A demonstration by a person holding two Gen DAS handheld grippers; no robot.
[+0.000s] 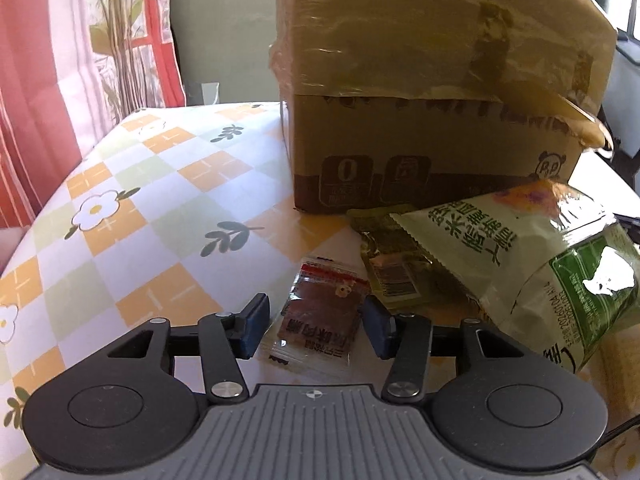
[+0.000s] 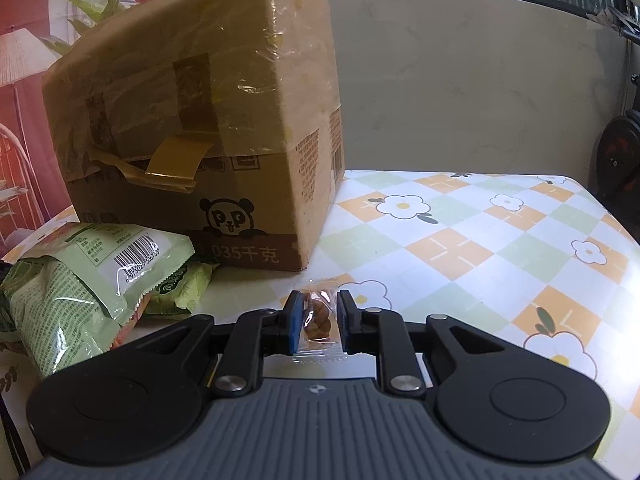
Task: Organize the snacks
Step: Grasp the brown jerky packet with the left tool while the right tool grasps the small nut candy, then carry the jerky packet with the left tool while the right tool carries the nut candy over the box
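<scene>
Left wrist view: the left gripper (image 1: 316, 326) is tilted down toward the table (image 1: 132, 220), which wears a checked cloth with flowers. Its blue pads (image 1: 254, 330) stand apart on either side of a small clear packet of dark red meat snack (image 1: 320, 320) that lies flat on the cloth. A little gap shows between the left pad and the packet's edge; the right pad sits at or just beside the packet's other edge, so the claw is released, with the packet between its fingers but not pinched. Just right of the packet lies a dark green flat sachet (image 1: 390, 264), and over that leans a larger pale green snack bag (image 1: 532, 268) with a glossy wrapper, reaching toward the table's right edge. Behind them, toward the far edge, stands a taped cardboard box (image 1: 432, 92) with a panda mark near its lower right corner.

Right wrist view: the right gripper (image 2: 318, 322) also points downward, less steeply. Its fingers are clenched on a small clear wrapper of brown nuggets (image 2: 316, 320), which stands pinched between the pads. The cardboard box (image 2: 192, 120) rises ahead and left, loose tape curling off its front. The pale green snack bag (image 2: 100, 276) lies at the table's left edge, against the box's base. The rest of the cloth runs to the right edge and far right corner.
</scene>
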